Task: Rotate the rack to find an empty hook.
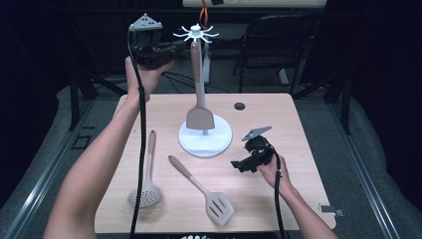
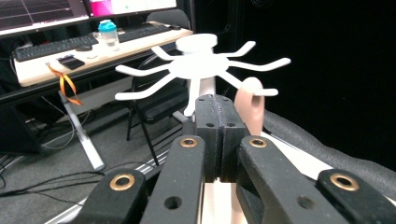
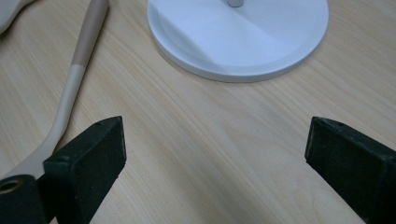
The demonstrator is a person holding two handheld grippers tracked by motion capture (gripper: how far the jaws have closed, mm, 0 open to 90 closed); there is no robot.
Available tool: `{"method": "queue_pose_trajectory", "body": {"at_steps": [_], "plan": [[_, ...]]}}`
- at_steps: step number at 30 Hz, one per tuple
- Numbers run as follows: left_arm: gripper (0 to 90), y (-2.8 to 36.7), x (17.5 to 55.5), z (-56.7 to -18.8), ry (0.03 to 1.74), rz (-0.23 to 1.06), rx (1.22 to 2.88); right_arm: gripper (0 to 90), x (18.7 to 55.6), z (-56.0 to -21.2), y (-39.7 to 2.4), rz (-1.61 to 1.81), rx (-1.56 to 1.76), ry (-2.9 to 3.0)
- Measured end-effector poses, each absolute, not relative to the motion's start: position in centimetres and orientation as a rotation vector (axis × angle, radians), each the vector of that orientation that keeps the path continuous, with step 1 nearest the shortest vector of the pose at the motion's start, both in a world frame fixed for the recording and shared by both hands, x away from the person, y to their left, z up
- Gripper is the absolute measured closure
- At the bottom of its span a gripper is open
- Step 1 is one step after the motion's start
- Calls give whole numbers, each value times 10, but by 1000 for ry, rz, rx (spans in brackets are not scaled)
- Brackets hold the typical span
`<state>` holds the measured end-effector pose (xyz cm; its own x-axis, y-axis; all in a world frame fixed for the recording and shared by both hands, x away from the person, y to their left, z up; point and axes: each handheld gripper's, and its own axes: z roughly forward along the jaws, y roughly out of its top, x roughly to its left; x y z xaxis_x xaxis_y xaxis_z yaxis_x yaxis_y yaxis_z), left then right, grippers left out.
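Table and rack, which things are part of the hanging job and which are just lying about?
In the job:
rack
hung spatula
skimmer
slotted turner
left gripper, shut, empty
right gripper, open, empty

Lying about:
chair
bottle
keyboard
orange strap

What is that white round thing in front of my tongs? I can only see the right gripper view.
Observer: It's the base of a utensil stand. A solid spatula hangs from a hook at its top.
Operator: Whose handle is on my left?
Observer: The slotted spatula. A skimmer lies beyond it on the table.
Operator: Where are my other tongs?
Observer: The left tongs are shut on nothing, held up beside the stand's hooks.
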<state>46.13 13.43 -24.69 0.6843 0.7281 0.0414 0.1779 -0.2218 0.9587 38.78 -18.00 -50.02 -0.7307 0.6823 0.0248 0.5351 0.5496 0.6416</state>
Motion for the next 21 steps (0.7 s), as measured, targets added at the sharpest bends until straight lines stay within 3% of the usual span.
{"method": "queue_pose_trajectory", "body": {"at_steps": [19, 21], "plan": [[900, 140, 465, -248, 766, 602, 1730, 48, 386, -500, -178, 934, 1009, 2569], [868, 144, 461, -248, 765, 601, 1720, 49, 386, -500, -178, 938, 1008, 2571]]}}
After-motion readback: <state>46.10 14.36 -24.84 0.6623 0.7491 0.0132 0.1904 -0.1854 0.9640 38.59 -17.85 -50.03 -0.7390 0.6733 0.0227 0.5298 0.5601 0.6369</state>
